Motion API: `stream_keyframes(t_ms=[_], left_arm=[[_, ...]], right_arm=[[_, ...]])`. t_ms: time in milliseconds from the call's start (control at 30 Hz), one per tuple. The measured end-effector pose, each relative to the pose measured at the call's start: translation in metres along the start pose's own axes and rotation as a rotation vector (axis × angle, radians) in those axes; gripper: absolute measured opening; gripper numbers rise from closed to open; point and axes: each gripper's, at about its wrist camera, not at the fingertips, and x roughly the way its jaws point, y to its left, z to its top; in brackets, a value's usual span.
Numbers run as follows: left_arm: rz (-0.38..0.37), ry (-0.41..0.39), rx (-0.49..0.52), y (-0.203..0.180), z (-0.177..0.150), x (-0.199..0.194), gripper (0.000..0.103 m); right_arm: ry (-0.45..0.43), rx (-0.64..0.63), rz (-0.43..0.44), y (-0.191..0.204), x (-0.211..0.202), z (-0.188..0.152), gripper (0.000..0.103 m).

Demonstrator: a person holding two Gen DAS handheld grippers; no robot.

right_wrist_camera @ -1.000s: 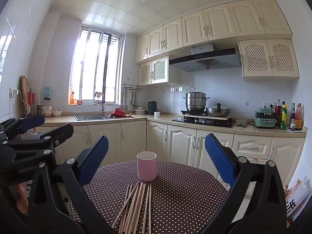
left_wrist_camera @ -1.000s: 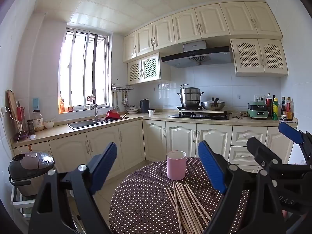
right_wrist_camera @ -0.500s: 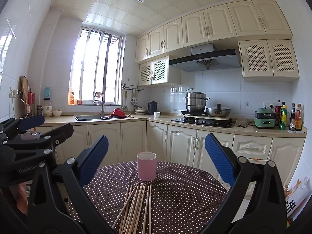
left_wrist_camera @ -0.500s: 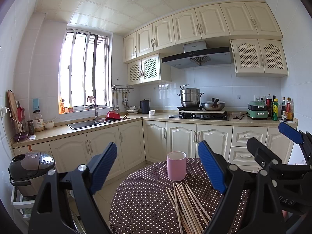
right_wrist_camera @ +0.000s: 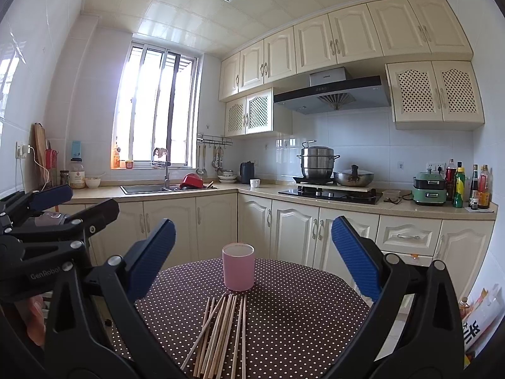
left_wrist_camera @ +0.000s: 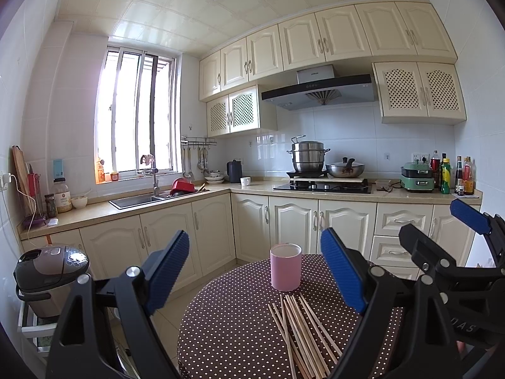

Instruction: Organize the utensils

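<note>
While both claws gape empty | chopsticks (right_wrist_camera: pixel 221 331) lie ahead, below | pink cup (right_wrist_camera: pixel 238 267) beyond

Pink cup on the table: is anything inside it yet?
The pink cup stands upright beyond the loose chopsticks, and nothing sticks out above its rim. Its wall hides the inside, so the bottom cannot be seen.

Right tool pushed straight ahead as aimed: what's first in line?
Likely the pink cup, standing centred between the open right tool's fingers, beyond the chopsticks. Its height relative to the cup is unclear, so it might pass above.
</note>
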Motion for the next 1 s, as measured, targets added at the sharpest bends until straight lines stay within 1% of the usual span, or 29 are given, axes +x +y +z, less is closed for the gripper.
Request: stream_keyframes(t_ms=[333, 1000], left_arm=[[0.001, 0.000, 0.000, 0.000, -0.001, 0.000, 0.084], [-0.001, 0.009, 0.003, -0.001, -0.009, 0.002, 0.084]], right_arm=[[0.003, 0.003, 0.000, -0.001, 0.000, 0.000, 0.097], [0.024, 0.015, 0.003, 0.000, 0.005, -0.011, 0.097]])
